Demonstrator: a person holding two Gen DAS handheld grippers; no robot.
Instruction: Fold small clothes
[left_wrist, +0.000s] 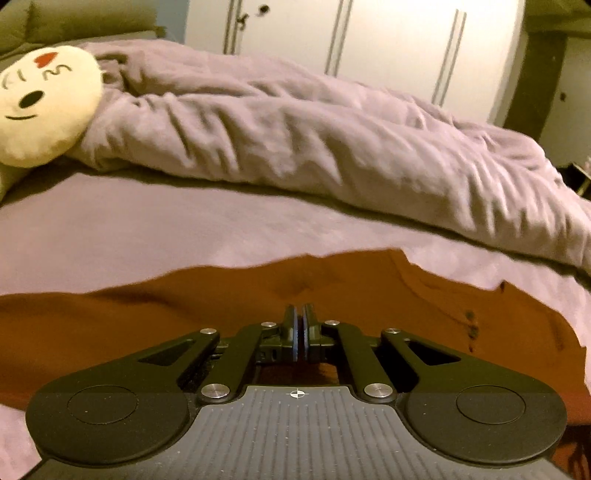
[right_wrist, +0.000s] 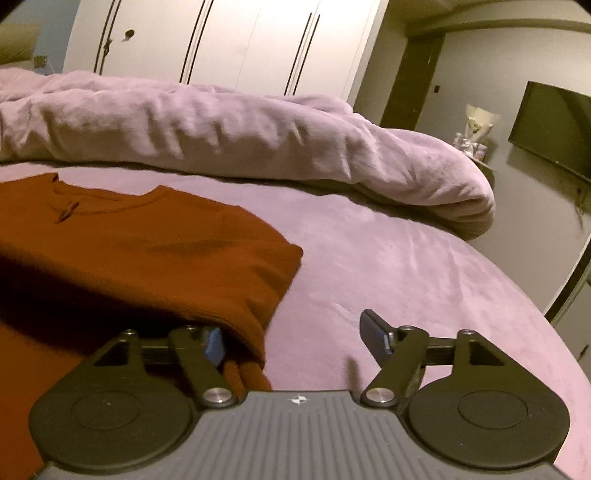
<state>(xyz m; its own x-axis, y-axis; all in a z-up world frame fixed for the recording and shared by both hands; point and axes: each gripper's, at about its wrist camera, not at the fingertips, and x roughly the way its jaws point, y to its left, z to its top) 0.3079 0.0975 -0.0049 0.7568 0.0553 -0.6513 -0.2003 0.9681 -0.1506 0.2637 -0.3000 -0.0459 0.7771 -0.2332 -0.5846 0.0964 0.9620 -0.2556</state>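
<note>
Left gripper (left_wrist: 299, 314) pads together over rust shirt (left_wrist: 147, 325), pinch on cloth unclear. Right gripper (right_wrist: 295, 336) fingers apart around shirt's folded side edge. Shirt lay on bed sheet (right_wrist: 388, 251). We judged side fold underway; next, close right, carry edge across.

shirt (right_wrist: 147, 251) cut off left, duvet (left_wrist: 295, 140) blurred
</note>
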